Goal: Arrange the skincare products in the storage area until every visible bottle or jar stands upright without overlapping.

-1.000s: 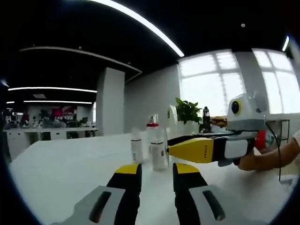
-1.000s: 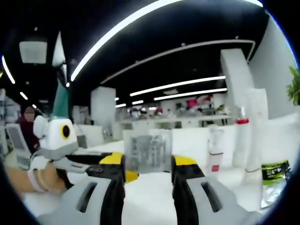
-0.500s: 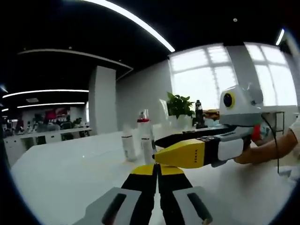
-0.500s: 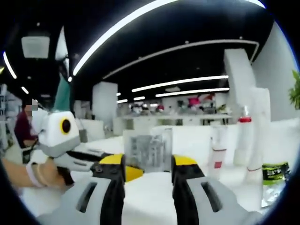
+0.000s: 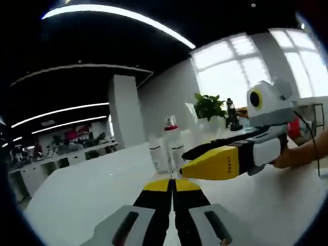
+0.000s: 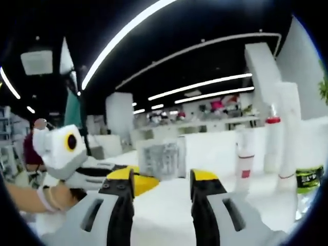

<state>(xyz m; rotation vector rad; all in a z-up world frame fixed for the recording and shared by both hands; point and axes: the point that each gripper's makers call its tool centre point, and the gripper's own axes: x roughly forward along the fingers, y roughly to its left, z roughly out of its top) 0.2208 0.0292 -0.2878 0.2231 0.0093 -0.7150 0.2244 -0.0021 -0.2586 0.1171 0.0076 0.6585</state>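
A white table (image 5: 82,189) spreads under both grippers in a large office hall. In the left gripper view, the left gripper (image 5: 172,185) has its jaws pressed together with nothing between them. The right gripper (image 5: 192,165) reaches in from the right, held by a hand (image 5: 302,154). Beyond them white bottles (image 5: 163,151) stand upright in a close group (one with a red cap). A potted plant (image 5: 209,106) stands farther back by the window. In the right gripper view, the right gripper (image 6: 160,180) has its jaws spread apart; a clear box (image 6: 160,160) stands beyond the gap, untouched. To its right stand a red-banded tube (image 6: 245,160), a red-capped bottle (image 6: 273,146) and a green-labelled jar (image 6: 307,179), all upright. The left gripper (image 6: 146,183) enters from the left.
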